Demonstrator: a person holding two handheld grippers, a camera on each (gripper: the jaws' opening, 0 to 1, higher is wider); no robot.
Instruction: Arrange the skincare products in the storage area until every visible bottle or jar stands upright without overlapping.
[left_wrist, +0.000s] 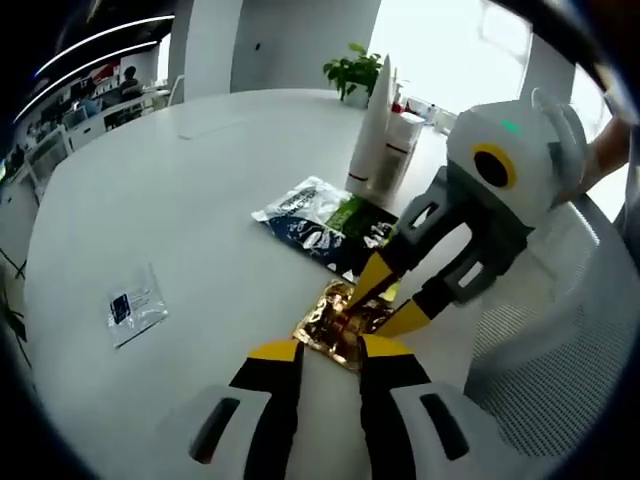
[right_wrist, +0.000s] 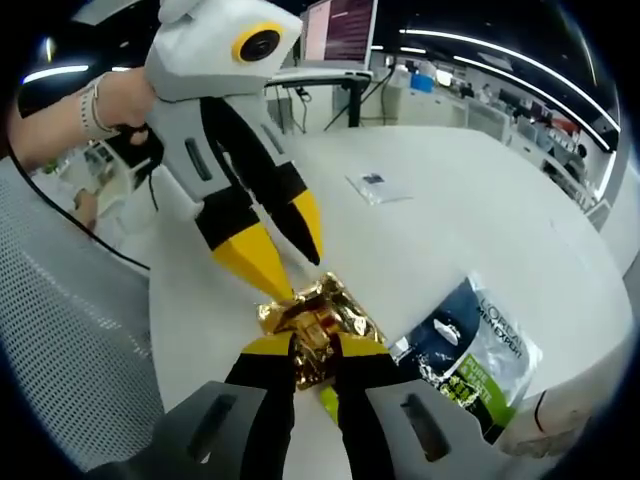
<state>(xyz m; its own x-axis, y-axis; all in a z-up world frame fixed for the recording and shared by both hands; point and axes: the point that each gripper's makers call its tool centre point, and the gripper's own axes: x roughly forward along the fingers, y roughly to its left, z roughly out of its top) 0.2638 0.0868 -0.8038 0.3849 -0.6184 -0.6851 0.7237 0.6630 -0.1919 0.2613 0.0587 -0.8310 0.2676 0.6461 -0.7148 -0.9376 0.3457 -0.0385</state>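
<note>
Surface: We work on a round white surface (left_wrist: 150, 200). Its open middle leaves room to regroup the products, so nothing need leave the workspace.
Right tongs: In the left gripper view, the right tongs (left_wrist: 377, 301) reach in from the right. Their tips converge on the gold sachet from the side opposite our left tongs. In the right gripper view, the right tongs (right_wrist: 313, 357) are clamped on the near edge of the sachet.
Left tongs: In the left gripper view, the left tongs (left_wrist: 331, 346) stand almost together at the sachet's near edge. We cannot tell if they pinch foil or only touch it. In the right gripper view, the left tongs (right_wrist: 291, 262) press their tips onto the far edge of the sachet.
Upright tubes: A tall white tube (left_wrist: 372, 125) and a shorter white bottle (left_wrist: 399, 148) stand upright, touching, well apart from the tongs. We judge these already compliant.
Flat sachet stack: Dark and green sachets (left_wrist: 325, 222) lie flat and overlapping, just beside the gold one. We judge them still to be sorted.
Gold sachet: The crumpled gold foil sachet (left_wrist: 338, 322) lies on the surface between both tongs. We judge the two-sided hold serves to steady limp foil that one grip would let fold.
Small clear packet: A clear packet (left_wrist: 135, 307) lies flat, alone, well apart from the rest.
</note>
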